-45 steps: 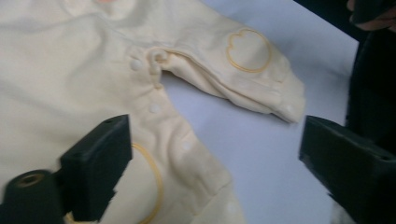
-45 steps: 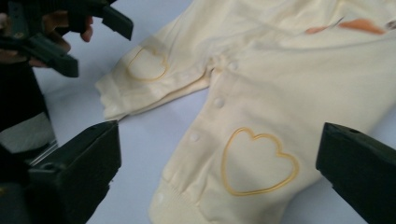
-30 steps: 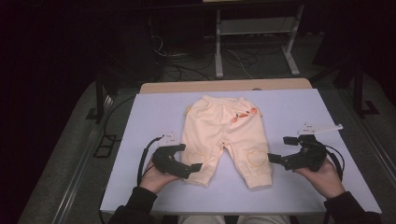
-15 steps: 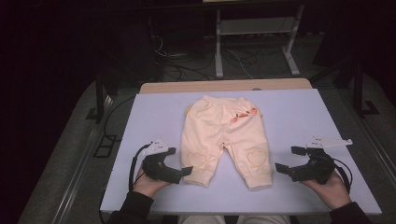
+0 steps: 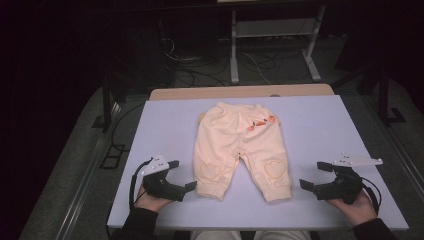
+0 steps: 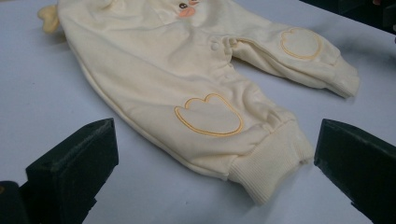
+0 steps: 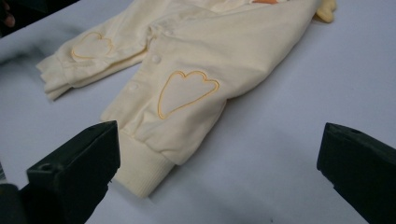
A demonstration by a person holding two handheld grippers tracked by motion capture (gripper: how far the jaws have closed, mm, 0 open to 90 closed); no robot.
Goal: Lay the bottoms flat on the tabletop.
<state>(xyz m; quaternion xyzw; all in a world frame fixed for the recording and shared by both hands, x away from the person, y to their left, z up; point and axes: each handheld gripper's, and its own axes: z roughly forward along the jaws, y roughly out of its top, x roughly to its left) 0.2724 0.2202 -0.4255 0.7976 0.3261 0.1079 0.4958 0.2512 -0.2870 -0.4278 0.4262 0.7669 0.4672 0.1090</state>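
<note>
- Pants point(image 5: 241, 147) lie flat mid-table point(image 5: 320, 125).
- Left gripper point(image 5: 182, 176), released, sits beside the pants' left cuff point(image 6: 271, 168); right gripper point(image 5: 314, 176), released, off the right cuff.
- Pinch each cuff squarely, both layers.

I see the trousers point(image 5: 241, 147) lying flat mid-frame on the table point(image 5: 320, 125); my left gripper point(image 5: 182, 176) sits lower left, seemingly just beside one cuff, my right gripper point(image 5: 314, 176) lower right, apart.
</note>
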